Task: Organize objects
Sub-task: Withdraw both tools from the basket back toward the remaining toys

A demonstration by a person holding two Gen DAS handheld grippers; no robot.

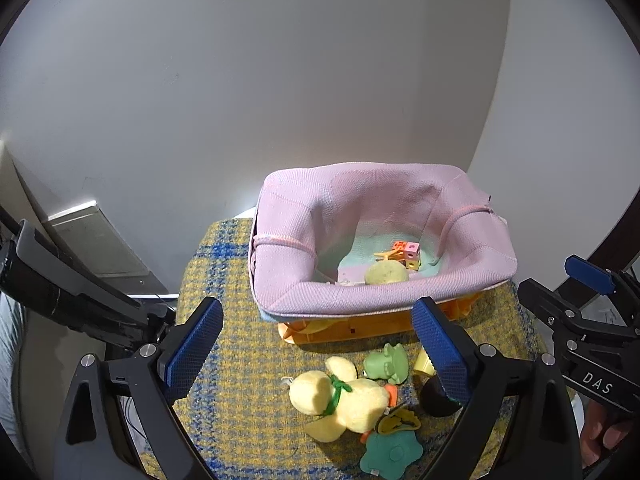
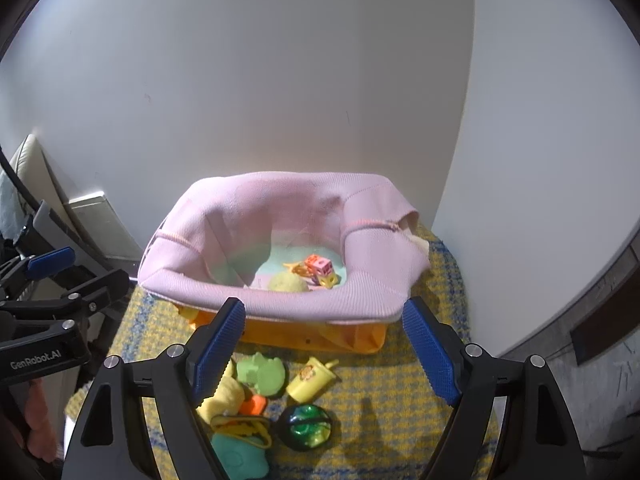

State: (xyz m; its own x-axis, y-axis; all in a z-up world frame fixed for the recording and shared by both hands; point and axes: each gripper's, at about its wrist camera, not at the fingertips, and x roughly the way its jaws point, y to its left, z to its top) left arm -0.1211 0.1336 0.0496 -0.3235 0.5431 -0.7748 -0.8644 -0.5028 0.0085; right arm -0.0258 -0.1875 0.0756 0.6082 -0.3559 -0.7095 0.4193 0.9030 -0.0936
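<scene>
Plainly, the left gripper (image 1: 316, 348) and the right gripper (image 2: 324, 348) both hang released with blue pads spread and nothing between them, and "DAS" and "GenRobot.AI" can be read on the gripper bodies seen at the frame edges. Near them on the yellow-and-blue plaid cloth (image 1: 240, 360) lie the yellow plush duck (image 1: 340, 396), partly hidden in the right view, a green frog toy (image 2: 262, 372), a yellow toy cup (image 2: 312, 378) and a dark round green-centred toy (image 2: 306, 426). Farther off, the pink-lined orange basket (image 2: 280, 304) holds a pink cube (image 2: 323, 267) and a yellow-green ball (image 2: 288, 283), its rim hiding their lower parts.
</scene>
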